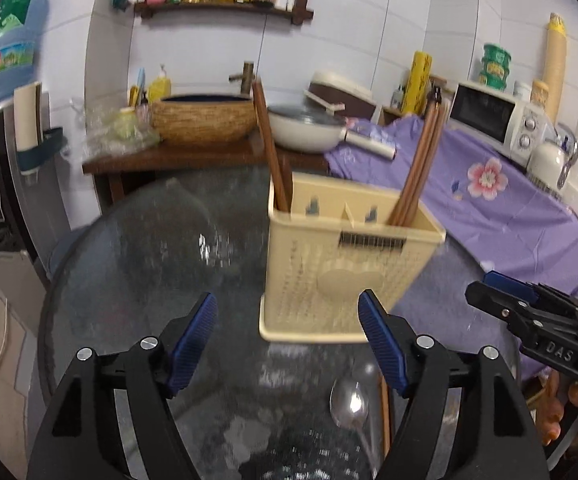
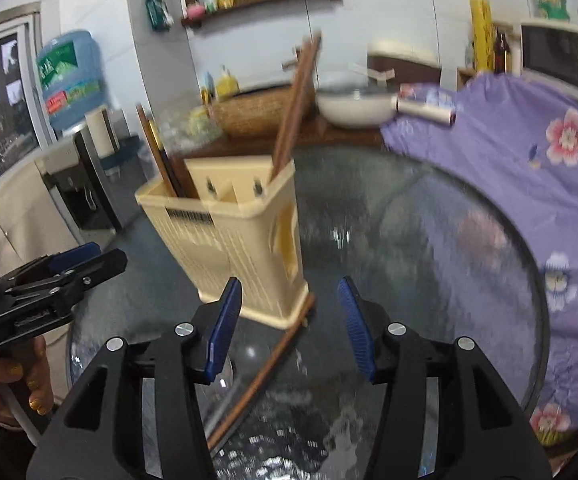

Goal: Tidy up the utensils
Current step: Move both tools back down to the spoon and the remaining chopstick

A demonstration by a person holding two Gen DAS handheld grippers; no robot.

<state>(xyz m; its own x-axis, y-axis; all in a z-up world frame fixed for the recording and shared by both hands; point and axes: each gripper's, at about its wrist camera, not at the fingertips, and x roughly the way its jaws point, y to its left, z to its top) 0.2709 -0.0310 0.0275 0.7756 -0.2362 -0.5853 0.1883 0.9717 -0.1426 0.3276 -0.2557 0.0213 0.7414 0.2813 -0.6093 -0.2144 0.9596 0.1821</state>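
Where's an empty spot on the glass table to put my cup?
Bare glass lies left of the cream plastic utensil holder, toward the round glass table's rim. Crowded: a metal spoon and brown wooden chopstick lie before the holder.

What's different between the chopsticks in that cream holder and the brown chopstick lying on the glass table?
The chopsticks in the holder stand nearly upright, leaning on its walls; the loose chopstick lies flat on the glass table.
Those in the cream holder are sorted into compartments, several together; the loose one lies alone outside, its far end by the holder's base, beside a spoon.
Both look like the same brown wood.
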